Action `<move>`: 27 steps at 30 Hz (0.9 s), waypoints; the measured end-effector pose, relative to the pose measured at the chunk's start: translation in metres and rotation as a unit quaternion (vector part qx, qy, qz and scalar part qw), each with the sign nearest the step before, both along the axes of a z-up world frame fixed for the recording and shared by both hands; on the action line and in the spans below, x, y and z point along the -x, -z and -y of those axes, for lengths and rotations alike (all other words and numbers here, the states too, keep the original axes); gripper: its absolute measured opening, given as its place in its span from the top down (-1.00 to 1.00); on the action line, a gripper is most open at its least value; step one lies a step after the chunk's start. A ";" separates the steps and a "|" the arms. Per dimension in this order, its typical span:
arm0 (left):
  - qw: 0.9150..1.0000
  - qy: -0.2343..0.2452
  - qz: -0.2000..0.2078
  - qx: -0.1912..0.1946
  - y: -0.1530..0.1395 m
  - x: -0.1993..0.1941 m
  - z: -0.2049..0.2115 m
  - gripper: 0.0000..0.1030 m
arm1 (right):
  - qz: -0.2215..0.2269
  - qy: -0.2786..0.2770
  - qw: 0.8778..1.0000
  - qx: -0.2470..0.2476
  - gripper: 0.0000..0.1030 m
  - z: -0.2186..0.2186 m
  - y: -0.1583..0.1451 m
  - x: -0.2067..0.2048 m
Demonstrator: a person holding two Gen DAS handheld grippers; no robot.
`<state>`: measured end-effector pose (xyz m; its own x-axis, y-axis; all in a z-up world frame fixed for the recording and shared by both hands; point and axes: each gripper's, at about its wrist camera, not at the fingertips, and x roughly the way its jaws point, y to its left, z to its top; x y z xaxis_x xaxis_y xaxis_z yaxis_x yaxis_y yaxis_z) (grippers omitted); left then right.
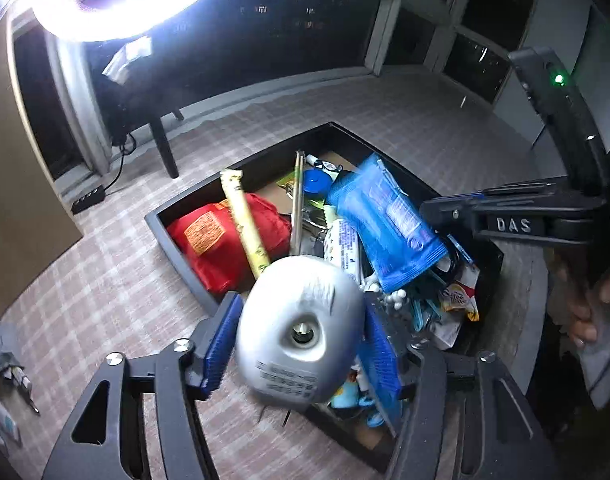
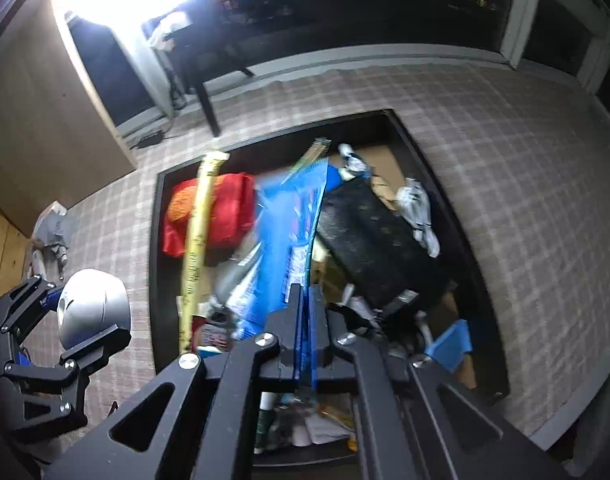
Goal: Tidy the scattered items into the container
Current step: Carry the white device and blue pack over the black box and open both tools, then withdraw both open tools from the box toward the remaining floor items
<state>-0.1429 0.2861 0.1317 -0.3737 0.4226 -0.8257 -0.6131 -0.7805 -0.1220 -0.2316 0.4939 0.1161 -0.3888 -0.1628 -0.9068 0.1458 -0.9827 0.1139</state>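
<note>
Two loads over the tray [image 1: 193, 240]: my left fingers [image 1: 301, 340] straddle a smooth, slippery silver dome [image 1: 301, 320] at its widest, right fingers [image 2: 305, 336] barely parted around a limp blue packet [image 2: 289, 220].

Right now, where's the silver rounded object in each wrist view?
Left wrist: silver rounded object at lower centre, between the left tongs' blue pads, over the container's near edge.
Right wrist: silver rounded object at far left, in the left tongs, beside the container.
Shared landmark: red pouch inside the black container.
</note>
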 end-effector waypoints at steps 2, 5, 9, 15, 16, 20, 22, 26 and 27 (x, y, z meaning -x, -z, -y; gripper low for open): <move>1.000 -0.006 -0.002 0.007 0.000 0.001 -0.004 -0.36 | -0.002 0.013 1.000 0.004 -0.01 -0.008 -0.003 -0.002; 1.000 -0.013 0.000 0.013 0.001 0.002 -0.001 -0.36 | -0.020 0.018 1.000 0.005 -0.05 -0.009 -0.008 -0.007; 1.000 -0.028 0.002 0.014 0.001 0.005 0.010 -0.36 | -0.023 0.018 1.000 0.008 -0.05 -0.005 -0.010 -0.009; 0.999 -0.048 0.001 0.012 -0.004 0.005 0.028 -0.36 | -0.018 0.007 1.000 0.003 -0.05 0.010 -0.008 -0.012; 0.998 -0.054 0.002 0.010 -0.005 0.005 0.033 -0.36 | -0.018 0.005 1.000 0.003 -0.05 0.013 -0.008 -0.012; 0.997 -0.077 -0.007 0.013 -0.012 0.001 0.051 -0.37 | -0.019 0.000 1.000 0.009 -0.06 0.024 -0.010 -0.017; 0.996 -0.090 -0.008 0.011 -0.016 -0.002 0.062 -0.37 | -0.021 -0.010 1.000 0.009 -0.06 0.032 -0.013 -0.021; 0.993 -0.114 -0.022 0.012 -0.027 -0.009 0.086 -0.38 | -0.036 -0.032 0.999 -0.001 -0.06 0.053 -0.019 -0.031; 0.992 -0.119 -0.027 0.012 -0.030 -0.011 0.093 -0.42 | -0.038 -0.038 0.999 -0.001 -0.06 0.058 -0.021 -0.033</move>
